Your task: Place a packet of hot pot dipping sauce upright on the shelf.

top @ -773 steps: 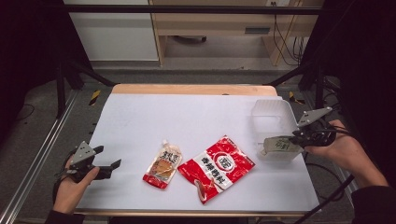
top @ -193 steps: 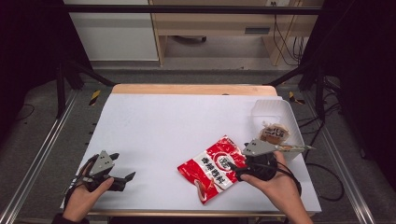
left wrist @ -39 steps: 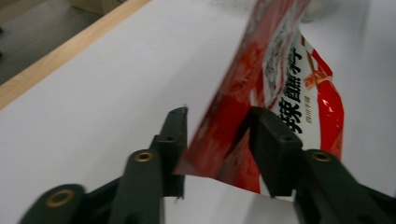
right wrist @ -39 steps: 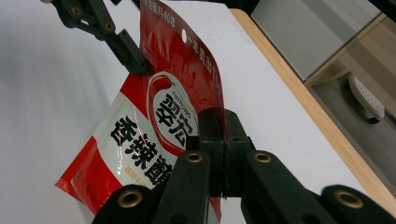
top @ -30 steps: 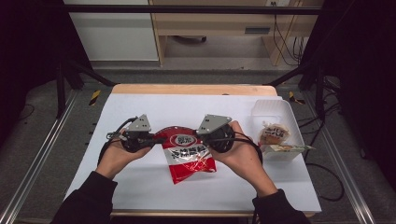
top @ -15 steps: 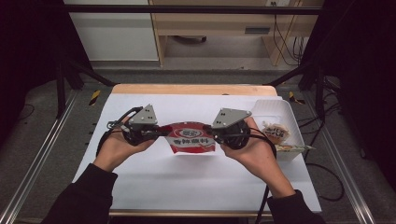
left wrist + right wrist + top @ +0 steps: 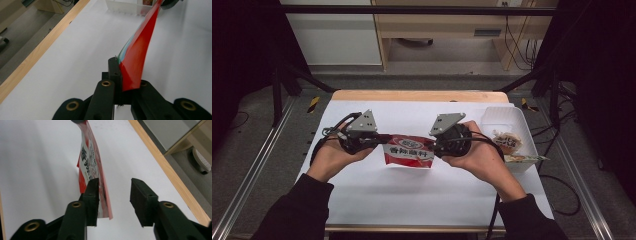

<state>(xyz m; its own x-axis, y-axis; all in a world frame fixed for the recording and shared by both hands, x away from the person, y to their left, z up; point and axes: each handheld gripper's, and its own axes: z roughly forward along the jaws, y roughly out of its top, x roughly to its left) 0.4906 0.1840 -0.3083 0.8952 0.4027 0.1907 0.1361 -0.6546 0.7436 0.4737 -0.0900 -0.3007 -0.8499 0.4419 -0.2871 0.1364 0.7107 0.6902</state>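
Observation:
A red snack bag (image 7: 408, 151) with white print hangs upright above the white table (image 7: 412, 200), stretched between the two grippers. My left gripper (image 7: 382, 139) is shut on the bag's left corner, and in the left gripper view the red film (image 7: 137, 55) runs out from its closed jaws (image 7: 122, 75). My right gripper (image 7: 434, 146) is at the bag's other end. Its jaws have just been opening: in the right gripper view (image 7: 113, 192) they stand apart, with the bag's edge (image 7: 91, 157) between them, lying against one pad and free of the other.
A clear white container (image 7: 504, 120) stands at the table's right side with a snack packet (image 7: 506, 141) in it and another packet (image 7: 522, 158) at its front edge. A wooden strip (image 7: 422, 95) borders the table's far edge.
Both hands have lifted the red bag off the table, and it now hangs upright between them. The right gripper's jaws have parted from the bag's edge.

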